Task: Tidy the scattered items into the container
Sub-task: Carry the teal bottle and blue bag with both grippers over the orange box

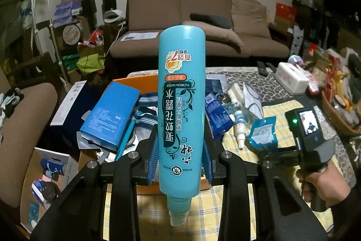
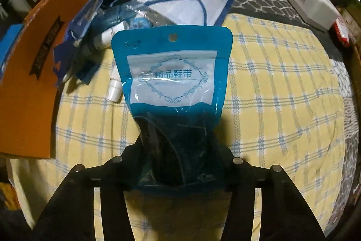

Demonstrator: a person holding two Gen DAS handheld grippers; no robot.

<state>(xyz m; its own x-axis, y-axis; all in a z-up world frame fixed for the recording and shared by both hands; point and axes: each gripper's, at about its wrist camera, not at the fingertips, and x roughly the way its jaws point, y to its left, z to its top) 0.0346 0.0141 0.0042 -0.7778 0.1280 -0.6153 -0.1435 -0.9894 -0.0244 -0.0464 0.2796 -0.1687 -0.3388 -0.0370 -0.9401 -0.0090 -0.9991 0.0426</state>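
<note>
Left gripper (image 1: 181,157) was clenched on an upside-down teal bottle (image 1: 181,92), cap nearest the camera, held above the orange container (image 1: 144,80), already crowded with a blue box (image 1: 110,114). Right gripper (image 2: 178,164) had a blue pouch (image 2: 172,73) between its fingers; whether the pads pressed it cannot be told. A hand (image 1: 322,182) gripped its handle. Open checked cloth (image 2: 282,94) lay right; scattered items beyond; farther off, a white tissue box (image 2: 309,6).

The checked cloth (image 2: 282,105) lies on the table. At its left edge stands the cardboard box (image 2: 29,94). Behind the cloth lies a heap of packets (image 2: 187,3), with the tissue box (image 2: 309,8) to the cloth's far right.
</note>
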